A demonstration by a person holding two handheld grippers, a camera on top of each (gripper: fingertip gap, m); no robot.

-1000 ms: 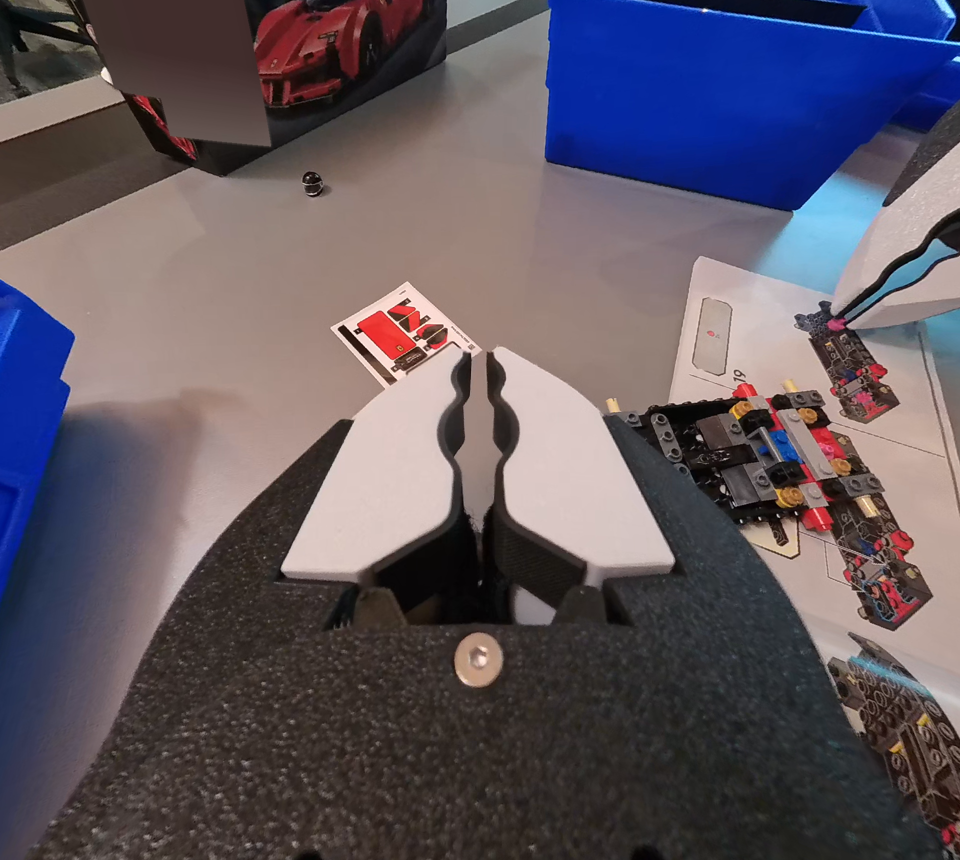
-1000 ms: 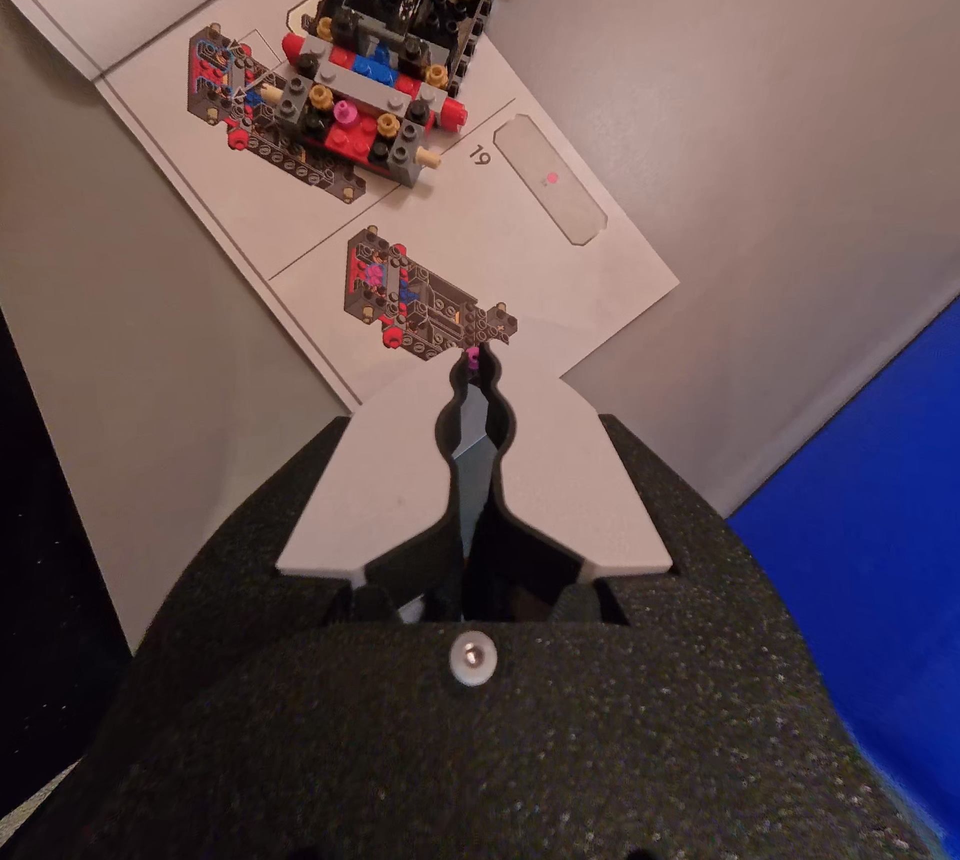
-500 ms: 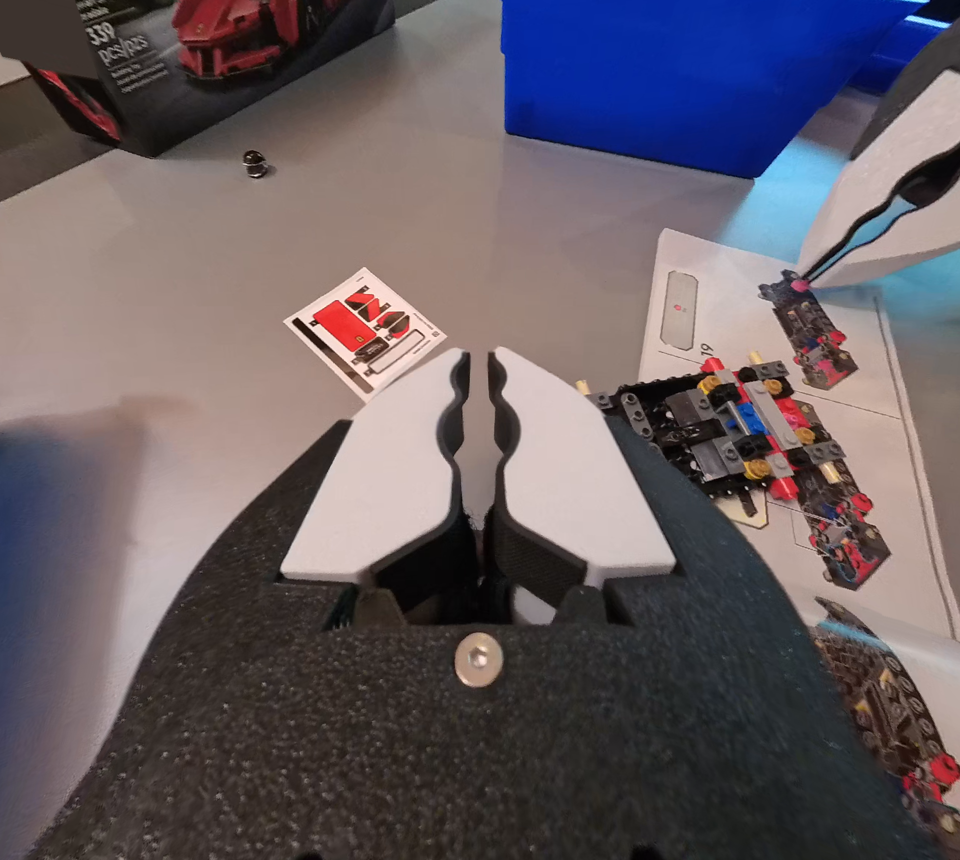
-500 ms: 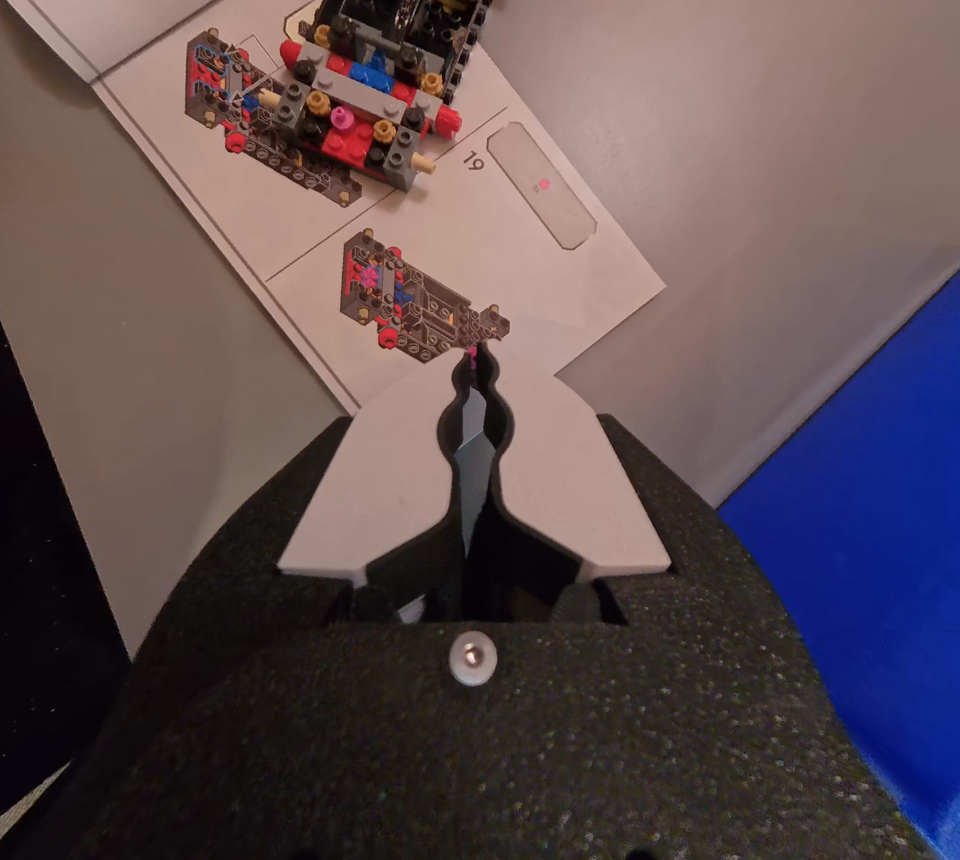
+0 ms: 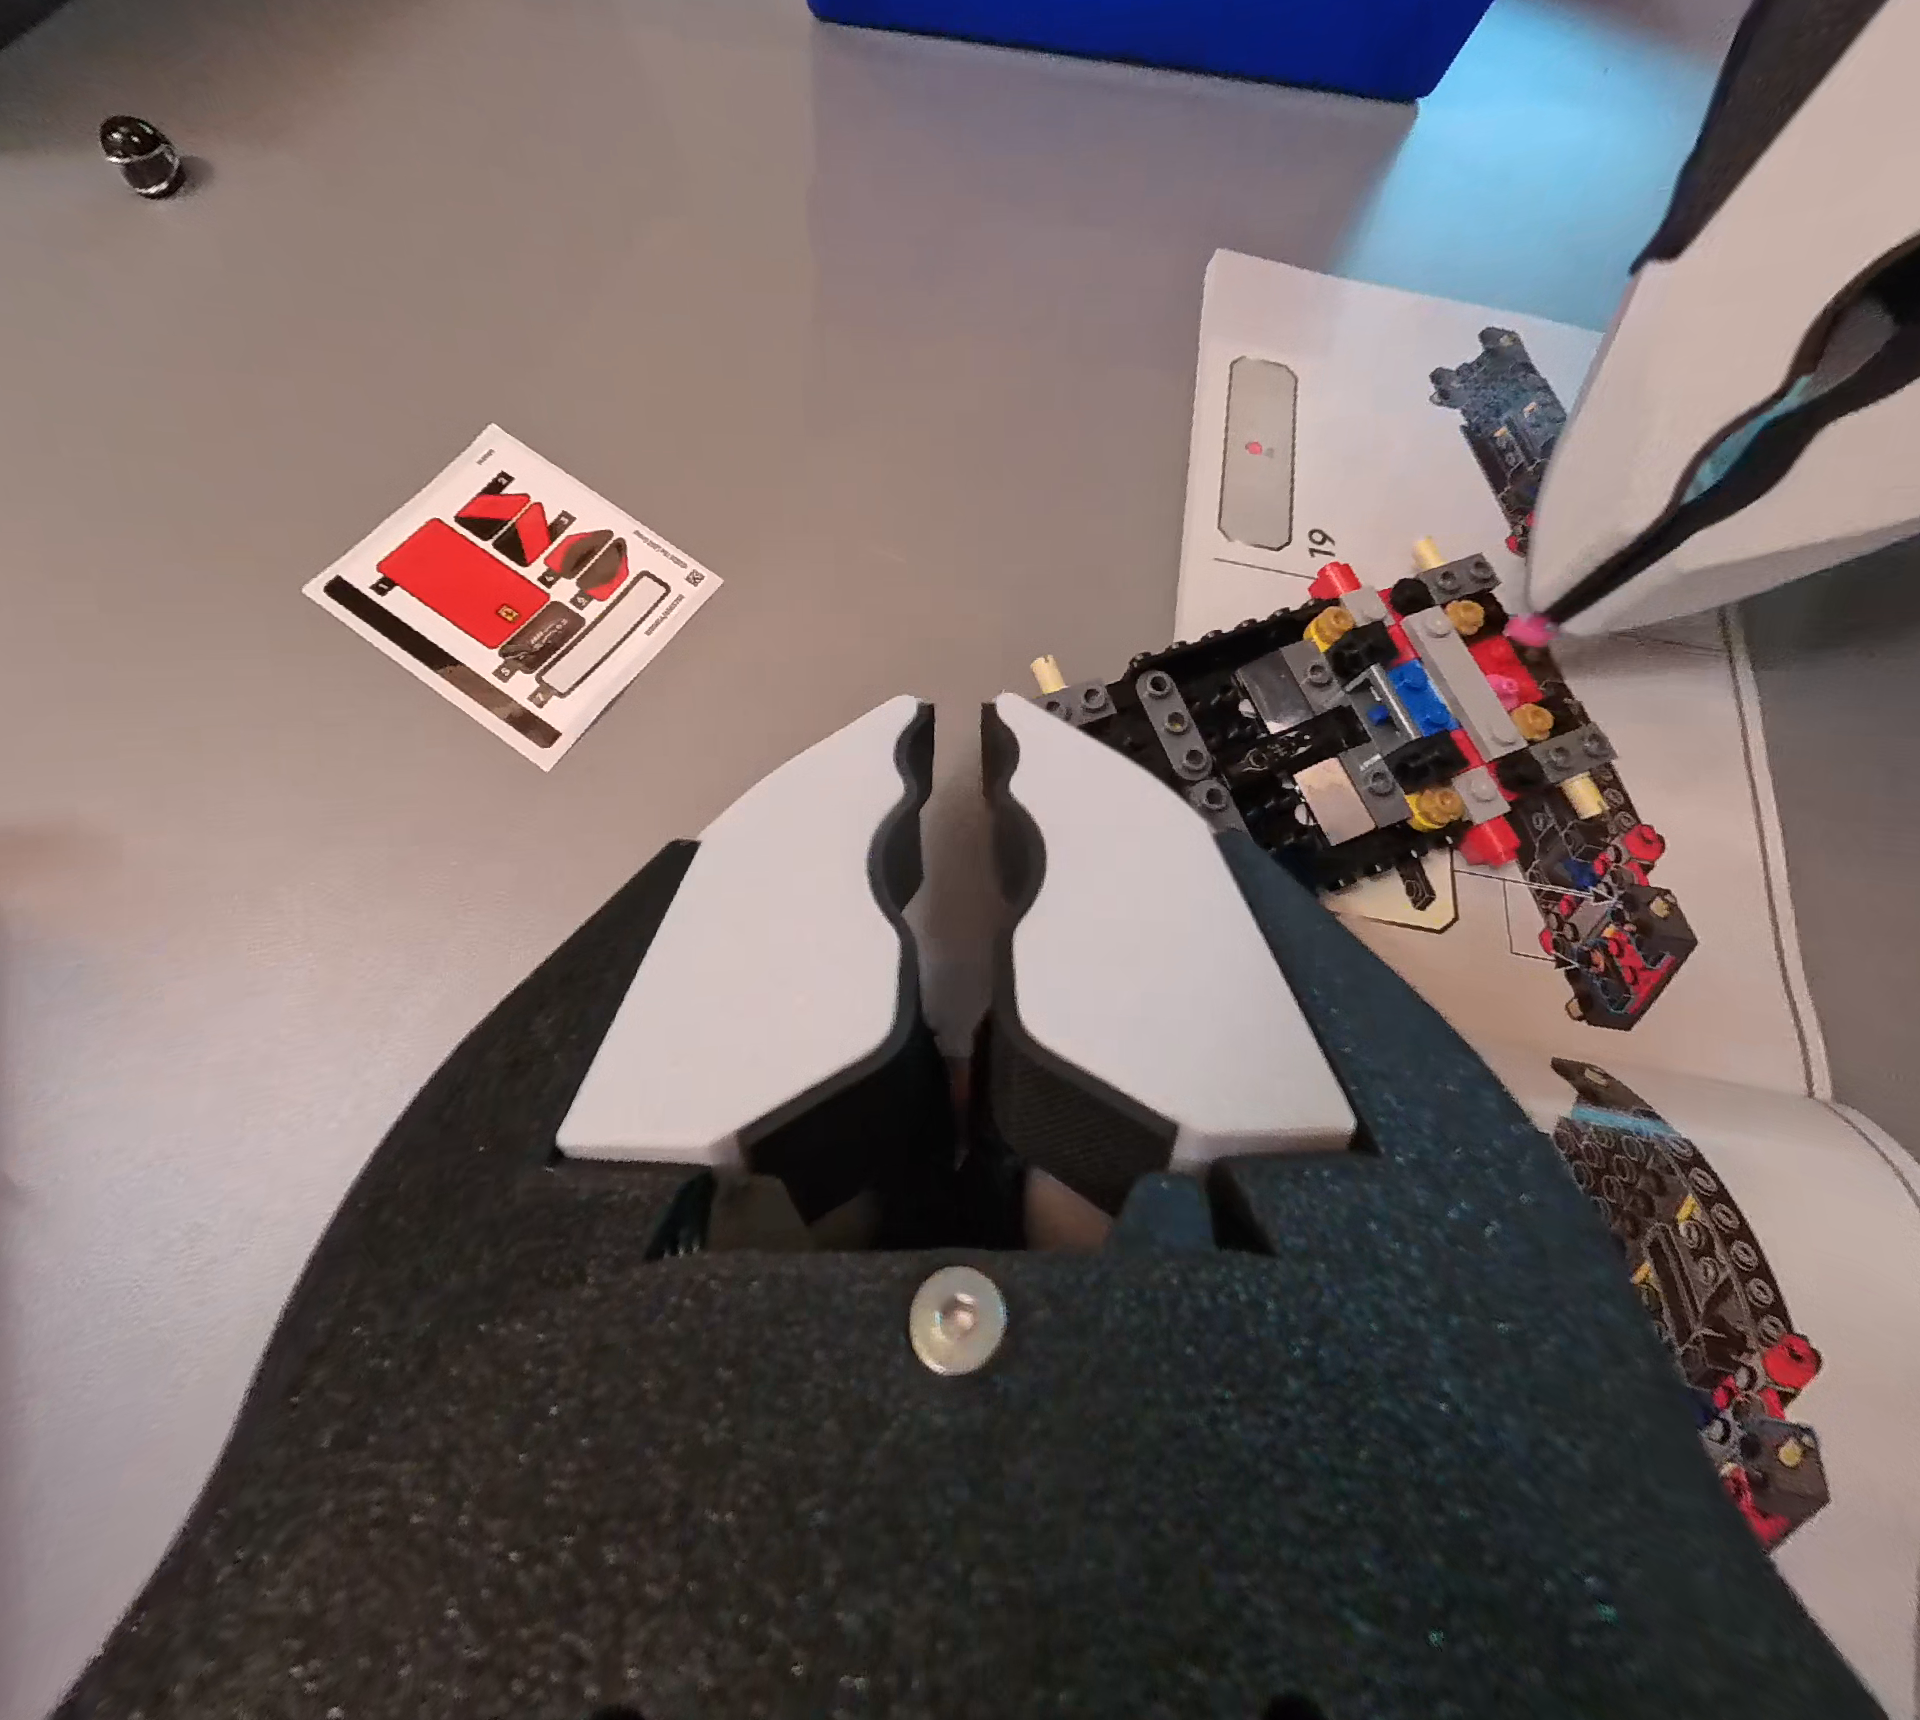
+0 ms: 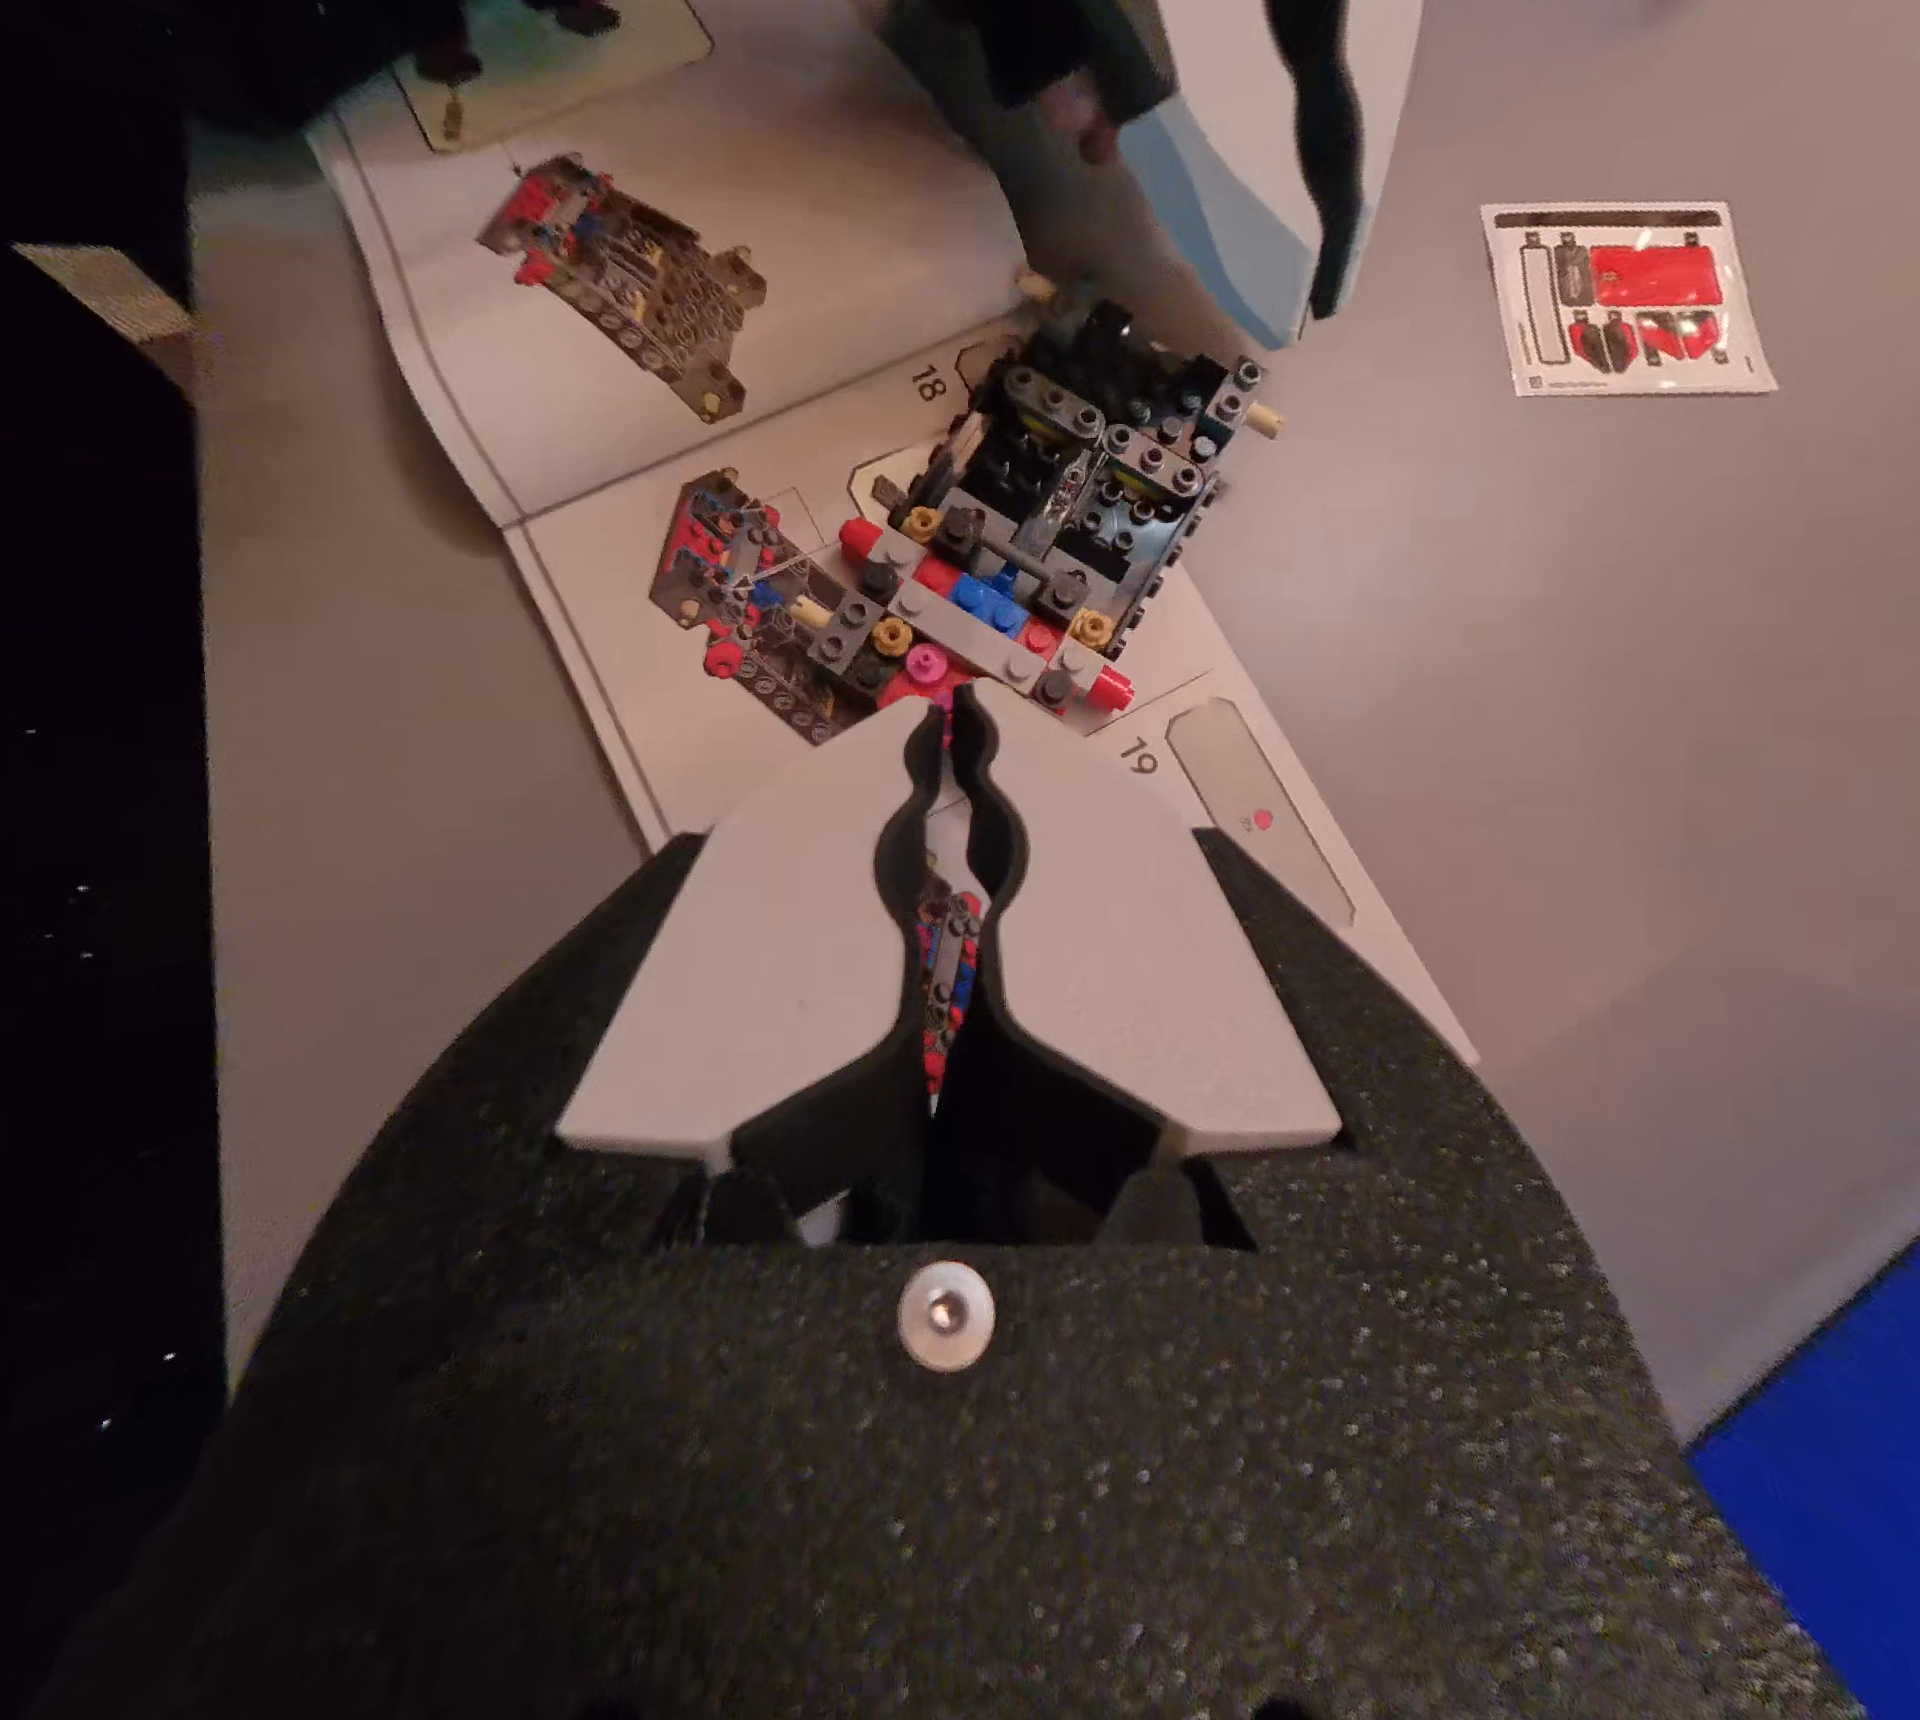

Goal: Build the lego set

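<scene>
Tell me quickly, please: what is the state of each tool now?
Left tool: nearly closed, a narrow gap, holding nothing.
Right tool: closed on a small pink round plastic piece, beside the brick car assembly.

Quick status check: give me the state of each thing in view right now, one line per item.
Left hand-held gripper: nearly closed, empty, beside the model.
Right hand-held gripper: shut on a small pink piece, tips at the model's red end.
Lego model: partly built, lying on the booklet.
Instruction booklet: open, flat on the table.
Sticker sheet: flat on the table, apart from the model.
Small black piece: loose on the table.
</scene>
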